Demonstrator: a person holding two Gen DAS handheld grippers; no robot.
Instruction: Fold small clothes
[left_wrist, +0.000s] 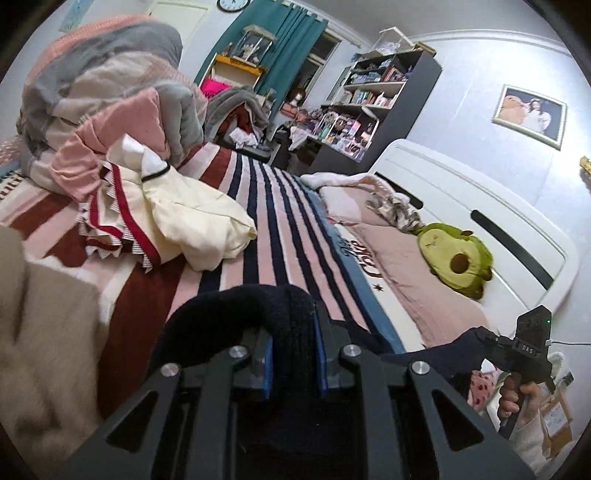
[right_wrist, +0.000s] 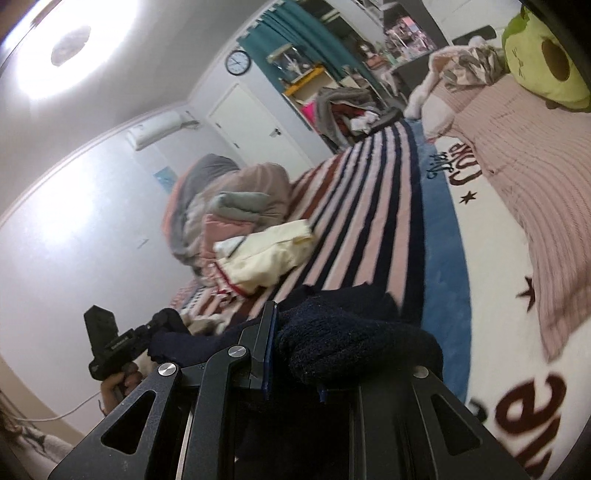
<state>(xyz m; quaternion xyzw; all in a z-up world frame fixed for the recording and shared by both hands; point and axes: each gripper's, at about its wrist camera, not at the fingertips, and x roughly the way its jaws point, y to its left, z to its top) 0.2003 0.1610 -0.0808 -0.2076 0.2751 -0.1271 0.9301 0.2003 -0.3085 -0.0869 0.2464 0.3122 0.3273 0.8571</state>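
both claws clench one dark navy knitted garment (left_wrist: 288, 314) above the striped bed cover (left_wrist: 280, 221). the left claw (left_wrist: 293, 347) pinches a bunched fold between its blue pads, and the right claw (right_wrist: 291, 354) bites the opposite end, cloth spilling over its right finger. a cream-yellow crumpled garment (left_wrist: 195, 218) lies well apart, further up the bed.

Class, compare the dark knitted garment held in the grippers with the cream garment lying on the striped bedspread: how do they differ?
The dark knitted garment is navy, thick-knit, and gripped; the cream garment is pale, smooth and rumpled, lying free. The dark one is nearest the cameras; the cream one is by the bedding pile. Both are unfolded.
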